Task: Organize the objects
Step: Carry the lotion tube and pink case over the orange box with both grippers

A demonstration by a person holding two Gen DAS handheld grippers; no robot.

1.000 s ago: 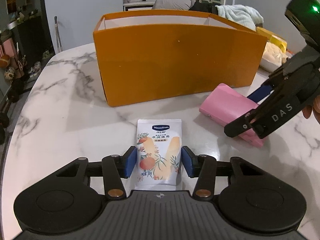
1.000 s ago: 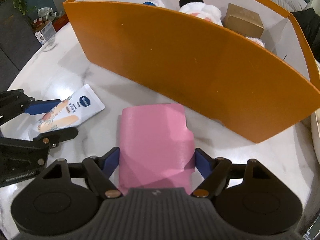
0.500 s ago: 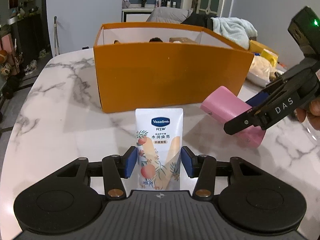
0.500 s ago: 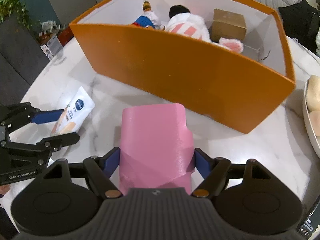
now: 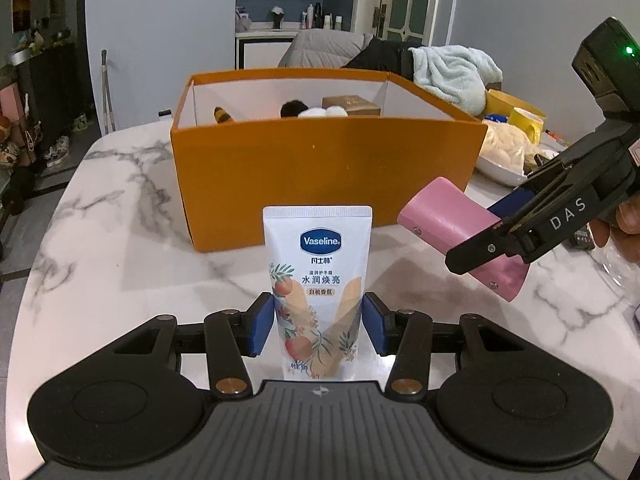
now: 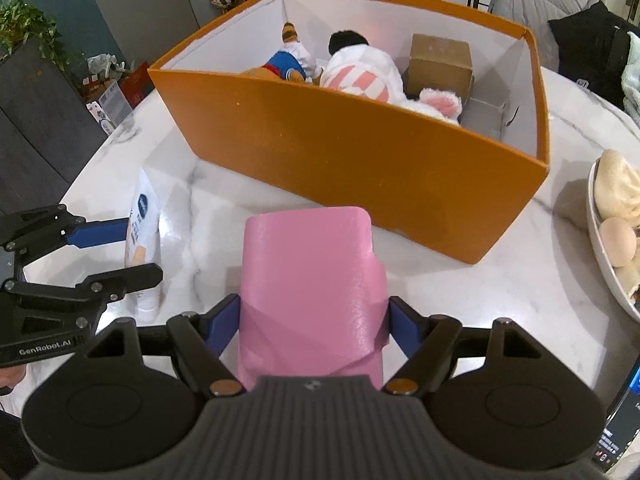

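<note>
My left gripper (image 5: pixel 318 330) is shut on a white Vaseline tube (image 5: pixel 317 276) and holds it upright above the marble table, in front of the orange box (image 5: pixel 320 172). The tube also shows in the right wrist view (image 6: pixel 142 236), with the left gripper (image 6: pixel 120 248) around it. My right gripper (image 6: pixel 312 328) is shut on a pink case (image 6: pixel 312 288), lifted off the table near the box's front wall (image 6: pixel 360 168). In the left wrist view the pink case (image 5: pixel 452 224) hangs at the right in the right gripper (image 5: pixel 500 228).
The box holds plush toys (image 6: pixel 360 76) and a brown carton (image 6: pixel 440 62). A white bowl of buns and an egg (image 6: pixel 612 216) sits at the table's right edge. A yellow mug (image 5: pixel 524 122) stands behind it. The marble table (image 5: pixel 120 220) ends at left.
Both grippers have lifted their objects off the table. The tube went from lying flat to upright, and the pink case rose. The box interior has come into view.
</note>
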